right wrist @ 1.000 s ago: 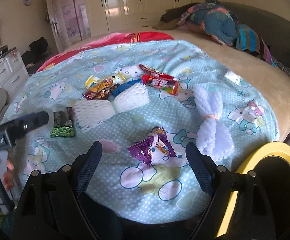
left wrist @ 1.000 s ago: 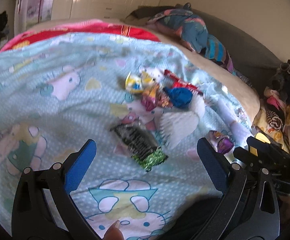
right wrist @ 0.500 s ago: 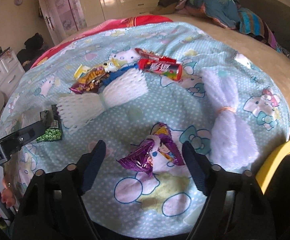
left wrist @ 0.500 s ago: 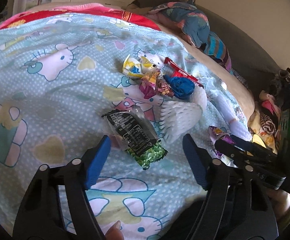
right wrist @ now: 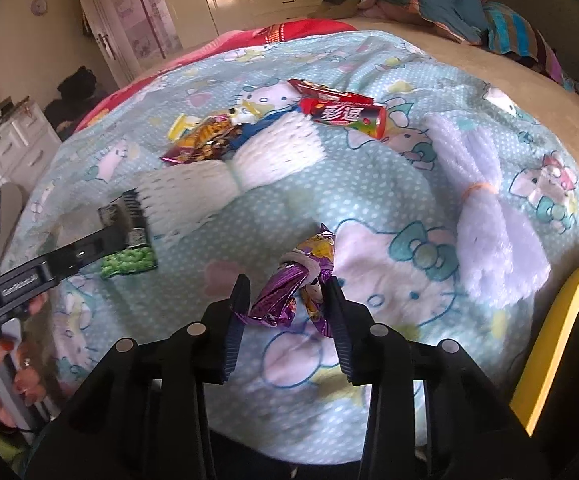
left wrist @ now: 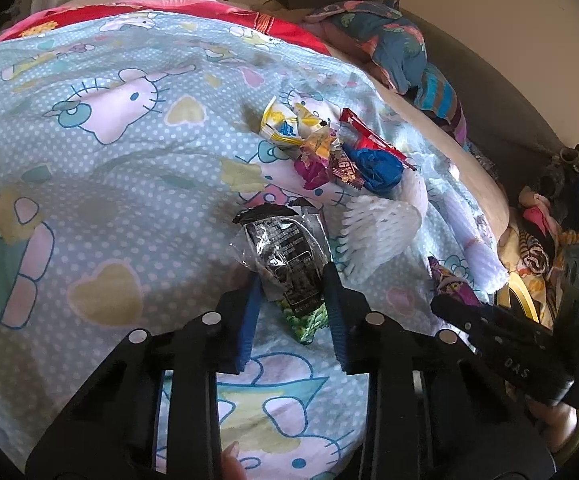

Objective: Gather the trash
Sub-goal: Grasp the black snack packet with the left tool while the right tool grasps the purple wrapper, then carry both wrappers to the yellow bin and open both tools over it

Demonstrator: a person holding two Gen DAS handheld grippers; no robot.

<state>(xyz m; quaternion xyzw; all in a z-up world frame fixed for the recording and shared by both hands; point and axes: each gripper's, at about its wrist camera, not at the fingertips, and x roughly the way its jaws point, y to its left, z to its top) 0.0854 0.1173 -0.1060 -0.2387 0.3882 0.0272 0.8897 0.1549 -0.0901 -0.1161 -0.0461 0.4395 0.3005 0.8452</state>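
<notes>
Both grippers' fingers have just been closing: my left gripper (left wrist: 291, 280) pinches the black-and-green packet (left wrist: 285, 264), my right gripper (right wrist: 285, 294) seemingly the purple wrapper (right wrist: 289, 294), both on the bed (right wrist: 369, 184). Candy wrappers (right wrist: 341, 114), foam nets (right wrist: 229, 172) remain uncollected.

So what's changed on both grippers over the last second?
Both have just been closing: the left gripper fingers now pinch the black-and-green wrapper, the right gripper fingers pinch the purple wrapper. Both wrappers remain on the blanket; the other trash is unmoved.
</notes>
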